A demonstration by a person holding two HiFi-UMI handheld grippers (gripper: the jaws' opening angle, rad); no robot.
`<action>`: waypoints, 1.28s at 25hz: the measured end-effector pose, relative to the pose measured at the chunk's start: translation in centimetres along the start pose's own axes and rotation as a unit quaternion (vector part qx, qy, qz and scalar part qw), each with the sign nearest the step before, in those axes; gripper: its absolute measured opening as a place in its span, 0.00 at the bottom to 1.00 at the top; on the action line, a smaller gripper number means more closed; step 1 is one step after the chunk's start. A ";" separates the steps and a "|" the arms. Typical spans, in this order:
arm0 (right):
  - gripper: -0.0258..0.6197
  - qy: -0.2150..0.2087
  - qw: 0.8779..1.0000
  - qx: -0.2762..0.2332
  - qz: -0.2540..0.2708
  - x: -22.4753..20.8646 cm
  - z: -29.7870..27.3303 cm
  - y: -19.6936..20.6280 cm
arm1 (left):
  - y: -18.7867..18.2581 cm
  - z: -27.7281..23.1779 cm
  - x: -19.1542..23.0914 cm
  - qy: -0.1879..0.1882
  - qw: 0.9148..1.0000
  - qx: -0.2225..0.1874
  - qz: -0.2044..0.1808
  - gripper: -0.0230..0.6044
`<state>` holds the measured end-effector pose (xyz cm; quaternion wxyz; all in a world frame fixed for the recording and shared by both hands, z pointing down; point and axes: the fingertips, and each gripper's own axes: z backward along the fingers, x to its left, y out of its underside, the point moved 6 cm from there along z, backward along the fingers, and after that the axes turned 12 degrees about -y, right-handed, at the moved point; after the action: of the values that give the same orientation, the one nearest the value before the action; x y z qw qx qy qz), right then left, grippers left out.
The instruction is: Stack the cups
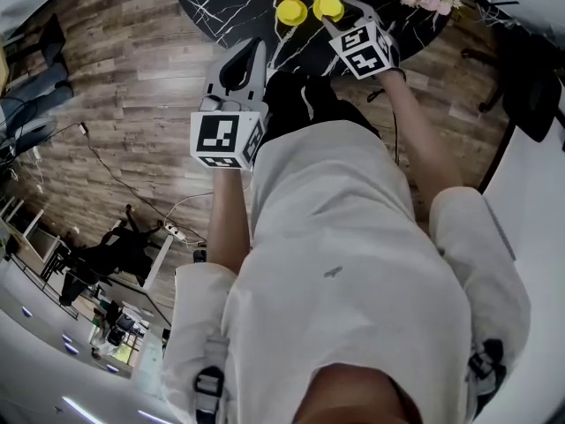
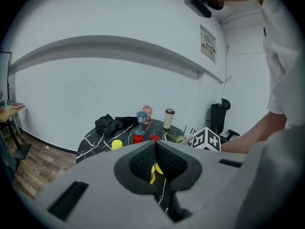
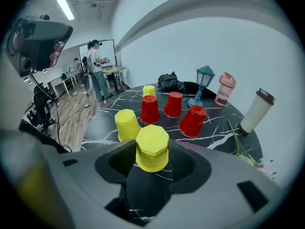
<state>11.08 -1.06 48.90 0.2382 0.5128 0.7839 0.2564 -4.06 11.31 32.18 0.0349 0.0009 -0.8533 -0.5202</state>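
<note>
On the table (image 3: 219, 128) no stack exists yet: right gripper (image 3: 152, 152) clamps one yellow cup (image 3: 152, 144), left gripper (image 2: 155, 149) is closed and empty, and the other cups (image 3: 192, 120) stand singly.

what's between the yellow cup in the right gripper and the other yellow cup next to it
Nothing visible. Only bare table lies between the yellow cup in the right gripper's jaws and the second yellow cup just beyond it to the left. The red cups stand farther back.
</note>
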 end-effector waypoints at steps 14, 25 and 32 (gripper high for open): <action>0.38 0.003 1.000 0.021 -0.004 1.0 -1.1 0.7 | 0.2 -3.7 2.2 0.033 0.999 0.018 -0.001 0.05; 0.38 0.006 0.999 0.031 -0.010 1.5 -1.1 0.8 | -0.5 -5.4 3.2 0.052 0.998 0.023 -0.011 0.05; 0.38 0.002 0.999 0.034 -0.006 1.5 -1.5 0.5 | -0.6 -6.7 3.2 0.064 0.997 0.027 -0.018 0.05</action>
<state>9.96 0.28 50.22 0.2210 0.5151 0.7958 0.2291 -6.90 4.97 34.94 0.0797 0.0503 -0.8629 -0.4965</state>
